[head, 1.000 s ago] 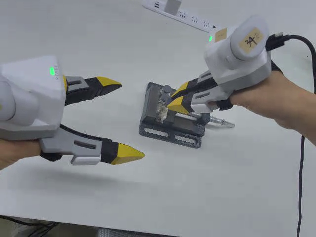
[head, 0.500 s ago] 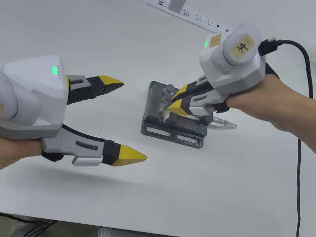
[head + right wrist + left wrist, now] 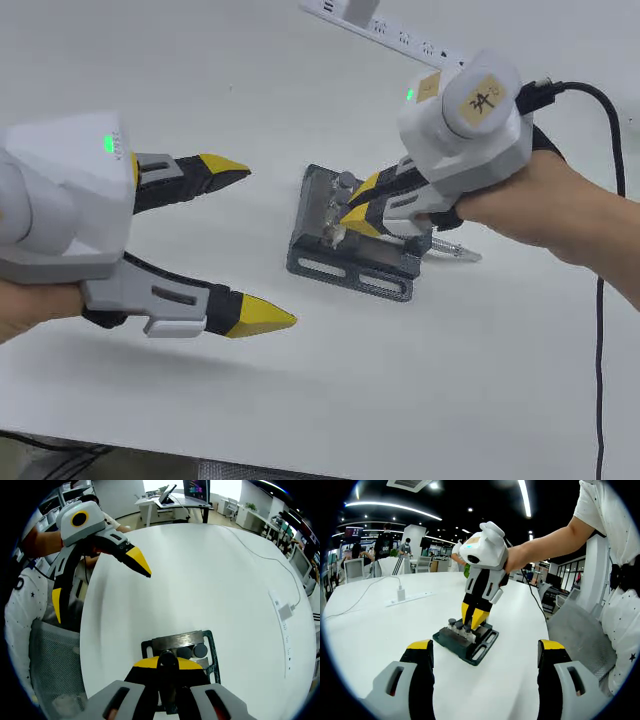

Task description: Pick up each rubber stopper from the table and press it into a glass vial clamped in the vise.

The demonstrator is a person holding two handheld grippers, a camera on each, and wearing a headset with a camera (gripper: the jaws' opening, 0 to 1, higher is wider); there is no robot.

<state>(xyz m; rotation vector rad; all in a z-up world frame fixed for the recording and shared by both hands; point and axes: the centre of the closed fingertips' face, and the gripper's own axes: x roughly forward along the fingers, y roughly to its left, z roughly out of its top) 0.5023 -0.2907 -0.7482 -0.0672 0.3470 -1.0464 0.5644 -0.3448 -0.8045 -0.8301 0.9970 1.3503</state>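
The right tongs [image 3: 345, 222] are directly over the vise [image 3: 350, 272], pointing steeply down, with their yellow tips together and clamped on a dark rubber stopper [image 3: 167, 659]. The stopper sits at the mouth of the end vial, so the step in hand looks like the press itself.

The vials [image 3: 460, 628] stand upright in a row of 3 between the vise's clamping faces. Their long axis is vertical, and the row runs along the vise. In the right gripper view, 2 more dark stoppers lie just beyond the tips, each already seated in its own vial.

The relation that matters is the line from stopper to vial. The stopper is at the tips and the vial is straight beneath it, so the push should go down along the vial's axis, not sideways across the row. A tilt could skew the stopper or strain the glass.

The left tongs [image 3: 268, 246] hover above the white surface [image 3: 450, 380] well left of the vise, spread wide apart and carrying nothing. The vise lies ahead of them, but the right tongs are far nearer.
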